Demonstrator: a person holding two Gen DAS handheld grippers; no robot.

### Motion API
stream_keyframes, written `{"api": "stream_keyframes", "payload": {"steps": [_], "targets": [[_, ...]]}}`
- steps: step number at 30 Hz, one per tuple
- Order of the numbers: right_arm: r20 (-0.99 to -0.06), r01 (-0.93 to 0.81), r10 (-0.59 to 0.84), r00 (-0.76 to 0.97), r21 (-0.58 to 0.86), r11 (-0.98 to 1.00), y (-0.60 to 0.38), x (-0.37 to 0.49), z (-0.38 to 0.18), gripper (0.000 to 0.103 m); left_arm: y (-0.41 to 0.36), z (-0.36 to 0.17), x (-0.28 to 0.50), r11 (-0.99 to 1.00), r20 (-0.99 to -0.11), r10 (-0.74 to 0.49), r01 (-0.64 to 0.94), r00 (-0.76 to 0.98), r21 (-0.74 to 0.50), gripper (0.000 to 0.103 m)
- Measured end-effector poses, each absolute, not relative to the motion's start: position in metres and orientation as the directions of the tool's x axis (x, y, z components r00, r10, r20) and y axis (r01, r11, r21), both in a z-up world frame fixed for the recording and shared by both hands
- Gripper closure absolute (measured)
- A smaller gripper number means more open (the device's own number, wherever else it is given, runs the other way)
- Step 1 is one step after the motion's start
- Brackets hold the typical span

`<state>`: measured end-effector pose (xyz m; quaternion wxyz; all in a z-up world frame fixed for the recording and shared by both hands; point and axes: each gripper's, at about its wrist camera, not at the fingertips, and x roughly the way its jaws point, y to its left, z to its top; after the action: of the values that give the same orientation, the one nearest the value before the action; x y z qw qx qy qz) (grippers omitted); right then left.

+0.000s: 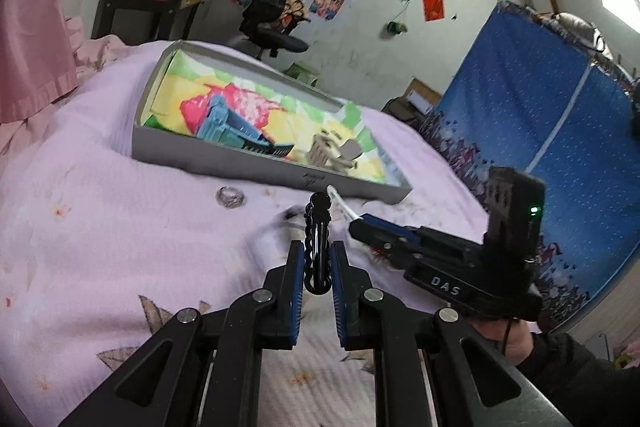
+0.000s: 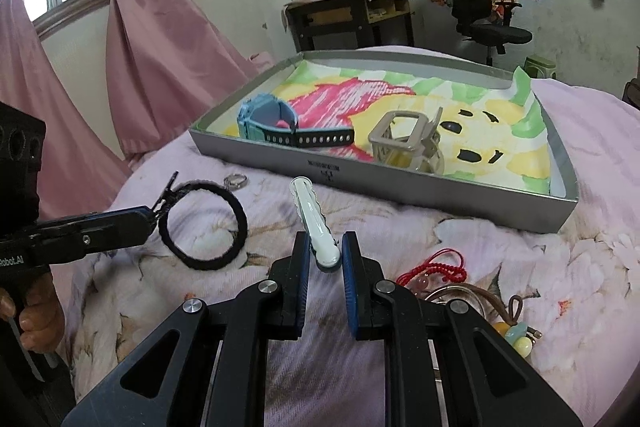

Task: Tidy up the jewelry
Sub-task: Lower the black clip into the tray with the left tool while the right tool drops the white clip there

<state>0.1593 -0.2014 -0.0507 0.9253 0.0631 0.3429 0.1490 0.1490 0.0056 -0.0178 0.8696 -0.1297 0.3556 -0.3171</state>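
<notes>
Left gripper (image 1: 317, 281) is clamped on a black hair tie (image 2: 202, 225); right gripper (image 2: 325, 259) is clamped on a white hair clip (image 2: 314, 221), its long axis pointing forward along the fingers. The grey tray (image 2: 400, 187) lies just ahead of both on the bedspread (image 2: 520, 267), nearer the right gripper, and holds a blue watch (image 2: 272, 127) and beige claw clip (image 2: 408, 143)

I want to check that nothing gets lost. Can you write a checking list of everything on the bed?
Surface: pink bedspread.
Job's things: grey tray holds blue watch and beige hair claw; ring, red cord and bead charm on the bedspread.
Clutter: nothing seen.
Grippers: left gripper shut on black hair tie; right gripper shut on white hair clip.
Cables: nothing seen.
Surroundings: pink curtains, desk, office chair, posters.
</notes>
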Motion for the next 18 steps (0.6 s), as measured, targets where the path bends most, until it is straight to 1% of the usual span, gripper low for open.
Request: {"api": "stream_keyframes", "payload": {"steps": [7, 13, 16, 18], "targets": [[-0.596, -0.226, 0.320, 0.736, 0.229, 0.947, -0.203, 0.159, -0.046, 0.089, 0.004, -0.016, 0.152, 0.746, -0.495, -0.665, 0.478, 0.559, -0.463, 0.090], [-0.569, -0.187, 0.292, 0.769, 0.236, 0.954, -0.211, 0.168, -0.035, 0.089, -0.008, -0.006, 0.175, 0.800, -0.481, -0.599, 0.458, 0.640, -0.387, 0.090], [-0.551, -0.147, 0.254, 0.795, 0.231, 0.962, -0.218, 0.177, -0.028, 0.089, -0.018, -0.003, 0.195, 0.827, -0.489, -0.562, 0.432, 0.667, -0.361, 0.090], [-0.535, -0.098, 0.212, 0.818, 0.234, 0.967, -0.226, 0.183, -0.023, 0.089, -0.024, 0.001, 0.207, 0.828, -0.482, -0.560, 0.427, 0.674, -0.364, 0.090]]}}
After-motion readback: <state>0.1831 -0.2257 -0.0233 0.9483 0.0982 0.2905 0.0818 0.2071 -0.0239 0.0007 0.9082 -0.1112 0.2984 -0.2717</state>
